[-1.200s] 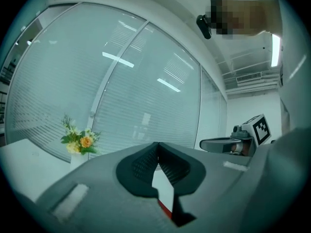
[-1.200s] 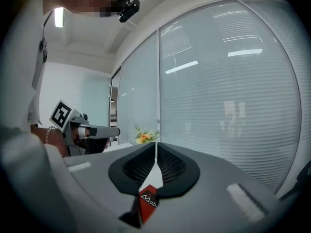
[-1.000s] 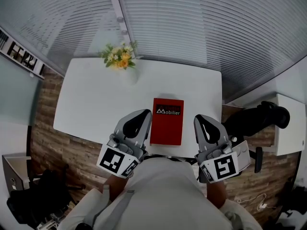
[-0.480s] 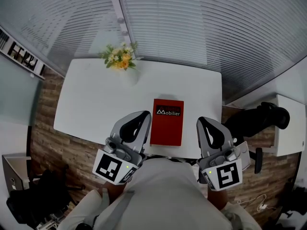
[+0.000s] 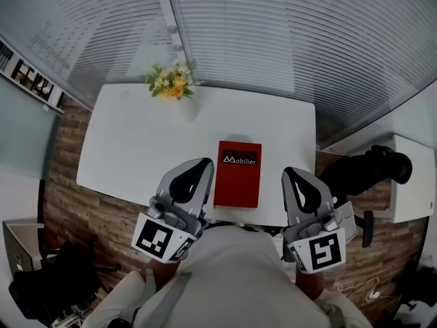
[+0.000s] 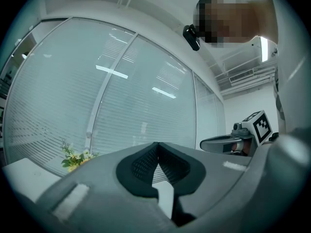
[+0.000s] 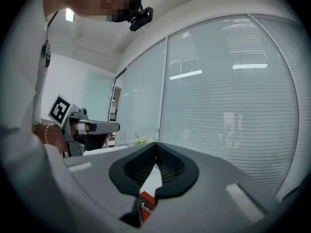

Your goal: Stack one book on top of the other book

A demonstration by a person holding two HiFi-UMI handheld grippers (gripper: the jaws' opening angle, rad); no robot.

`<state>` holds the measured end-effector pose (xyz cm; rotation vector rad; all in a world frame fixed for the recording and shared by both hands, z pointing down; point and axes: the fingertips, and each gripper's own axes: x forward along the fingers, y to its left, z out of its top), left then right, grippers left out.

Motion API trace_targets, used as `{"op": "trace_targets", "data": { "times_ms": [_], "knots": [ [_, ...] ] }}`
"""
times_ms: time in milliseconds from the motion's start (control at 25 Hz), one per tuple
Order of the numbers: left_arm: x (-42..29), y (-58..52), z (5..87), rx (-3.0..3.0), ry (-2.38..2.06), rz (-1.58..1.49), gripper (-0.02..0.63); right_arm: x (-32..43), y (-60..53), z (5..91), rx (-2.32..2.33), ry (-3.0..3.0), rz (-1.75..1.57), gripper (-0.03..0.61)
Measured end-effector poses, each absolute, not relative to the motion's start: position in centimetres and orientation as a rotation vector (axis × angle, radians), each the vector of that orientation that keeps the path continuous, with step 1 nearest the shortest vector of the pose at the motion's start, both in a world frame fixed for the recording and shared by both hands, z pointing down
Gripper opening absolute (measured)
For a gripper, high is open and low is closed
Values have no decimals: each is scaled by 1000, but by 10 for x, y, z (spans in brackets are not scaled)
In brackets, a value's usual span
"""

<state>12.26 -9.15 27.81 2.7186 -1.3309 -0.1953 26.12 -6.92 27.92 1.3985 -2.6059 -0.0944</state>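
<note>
The left hand-held gripper [image 5: 202, 164] and right hand-held gripper [image 5: 292, 175] were closed, empty, flanking the flat red rectangular book [image 5: 237, 173]; it looked stiff, smooth, best pinched by an edge.

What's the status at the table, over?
Left gripper and right gripper shut, empty. Red book flat on table between them. Flowers far off, nothing in the way.
</note>
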Motion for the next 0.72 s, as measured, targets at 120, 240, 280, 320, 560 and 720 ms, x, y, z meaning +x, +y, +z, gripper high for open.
{"op": "trace_targets", "data": {
  "times_ms": [120, 240, 280, 320, 560, 720],
  "knots": [
    [122, -91, 280, 2713, -1328, -190, 5, 261, -69, 279, 1397, -2606, -93, 5],
    [122, -91, 281, 2708, -1326, -192, 5, 261, -68, 279, 1396, -2608, -92, 5],
    [122, -91, 281, 2707, -1324, -194, 5, 261, -68, 279, 1396, -2609, -91, 5],
    [122, -90, 281, 2706, -1324, -194, 5, 261, -68, 279, 1396, -2610, -90, 5],
    [123, -87, 279, 2709, -1322, -193, 5, 261, -65, 277, 1395, -2611, -97, 5],
    [122, -86, 279, 2708, -1319, -195, 5, 260, -64, 277, 1395, -2609, -99, 5]
  ]
}}
